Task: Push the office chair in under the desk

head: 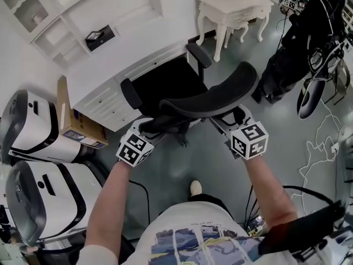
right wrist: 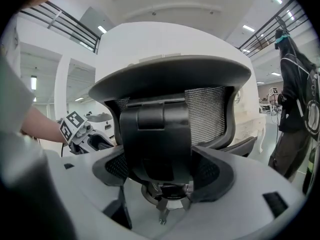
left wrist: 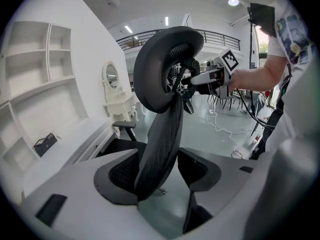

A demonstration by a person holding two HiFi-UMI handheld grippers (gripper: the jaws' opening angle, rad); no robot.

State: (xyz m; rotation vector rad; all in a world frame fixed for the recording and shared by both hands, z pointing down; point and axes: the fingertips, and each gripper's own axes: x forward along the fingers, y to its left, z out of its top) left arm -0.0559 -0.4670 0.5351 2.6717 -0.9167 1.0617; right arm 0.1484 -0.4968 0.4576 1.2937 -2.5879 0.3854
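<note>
The black office chair (head: 209, 98) stands with its seat (head: 165, 81) partly under the white desk (head: 110, 70), its curved backrest toward me. My left gripper (head: 157, 128) is at the backrest's left end. In the left gripper view the mesh backrest edge (left wrist: 162, 124) runs between the jaws of the left gripper (left wrist: 160, 176), leaning on the left pad with a gap to the right one. My right gripper (head: 223, 120) is at the right end. In the right gripper view the right gripper (right wrist: 160, 174) has the black plastic back support (right wrist: 157, 134) filling the space between both pads.
Two white machines (head: 33, 126) and a cardboard box (head: 71, 126) stand left of the desk. A white dressing table (head: 231, 10) is beyond the chair. A person in dark clothes (head: 303, 43) stands at the right, with cables (head: 320, 148) on the grey floor.
</note>
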